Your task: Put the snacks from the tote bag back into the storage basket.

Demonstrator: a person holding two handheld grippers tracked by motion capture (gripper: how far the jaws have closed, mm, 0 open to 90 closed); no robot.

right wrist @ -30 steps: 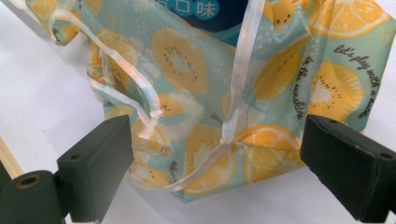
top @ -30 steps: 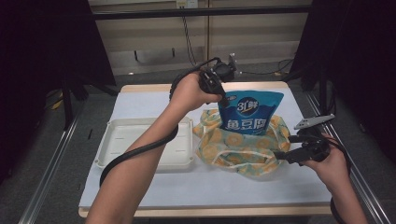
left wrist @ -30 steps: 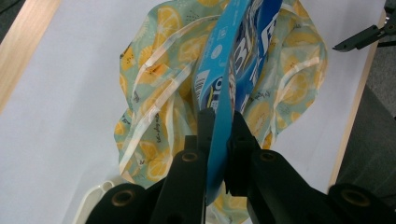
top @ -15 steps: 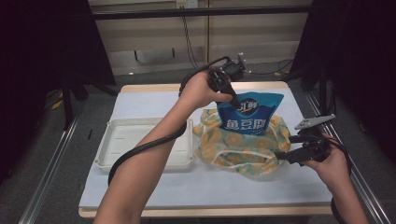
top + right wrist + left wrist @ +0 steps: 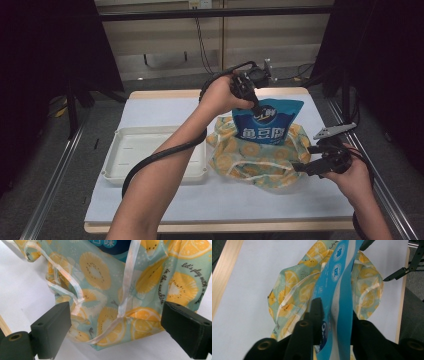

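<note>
A blue snack pouch (image 5: 267, 125) stands upright in the mouth of a lemon-print fabric bag (image 5: 250, 160) on the white table. My left gripper (image 5: 257, 107) reaches down onto the pouch's top edge. In the left gripper view the blue pouch (image 5: 342, 277) runs between the jaws of the left gripper (image 5: 335, 312), which have just been closing and now press on it, above the bag (image 5: 294, 290). My right gripper (image 5: 302, 167) sits at the bag's right edge. In the right gripper view this gripper (image 5: 116, 322) has its jaws wide apart, with the bag's hem (image 5: 100, 272) and ribbon handles lying between them.
A white plastic tray (image 5: 112, 165) lies left of the bag, under the left forearm. The white table cover (image 5: 160, 110) ends in a wooden rim all round. Metal rails run along both sides, and cables hang behind the far edge.
The left hand has shifted to the right along the top of the pouch. The pouch and bag have hardly moved. The right hand has stayed where it was.
</note>
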